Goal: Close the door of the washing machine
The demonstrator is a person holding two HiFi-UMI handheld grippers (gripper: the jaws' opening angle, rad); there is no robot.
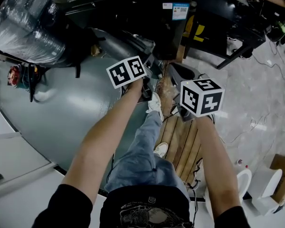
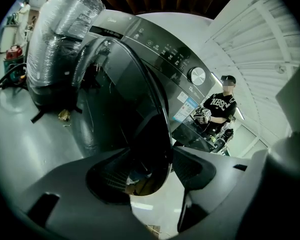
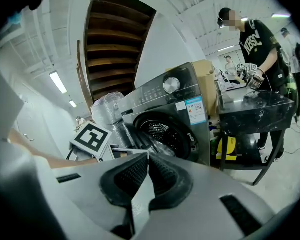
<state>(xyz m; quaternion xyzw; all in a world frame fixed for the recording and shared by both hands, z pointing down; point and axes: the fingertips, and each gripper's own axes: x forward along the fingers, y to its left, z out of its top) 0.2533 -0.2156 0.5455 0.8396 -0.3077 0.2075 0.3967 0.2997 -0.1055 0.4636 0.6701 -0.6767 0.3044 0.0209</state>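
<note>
The dark grey washing machine (image 3: 187, 106) stands ahead with its drum opening (image 3: 165, 131) uncovered. Its round door (image 2: 140, 84) is swung out, and the door's rim runs edge-on between the jaws of my left gripper (image 2: 152, 176). Those jaws stand wide on either side of the rim, and I see no pad pressing on it. In the head view the left gripper (image 1: 145, 75) reaches to the door at the machine's front. My right gripper (image 3: 147, 164) hangs back to the right of the machine, its pads (image 3: 127, 176) together with nothing between them; its marker cube (image 1: 202, 97) shows in the head view.
A plastic-wrapped appliance (image 2: 60, 44) stands left of the machine. A black table (image 3: 255, 104) with a person (image 3: 255, 49) at it is on the right. A wooden pallet (image 1: 180, 141) lies under my feet, tools (image 1: 19, 75) on the floor at left, a cardboard box (image 1: 282, 175) at right.
</note>
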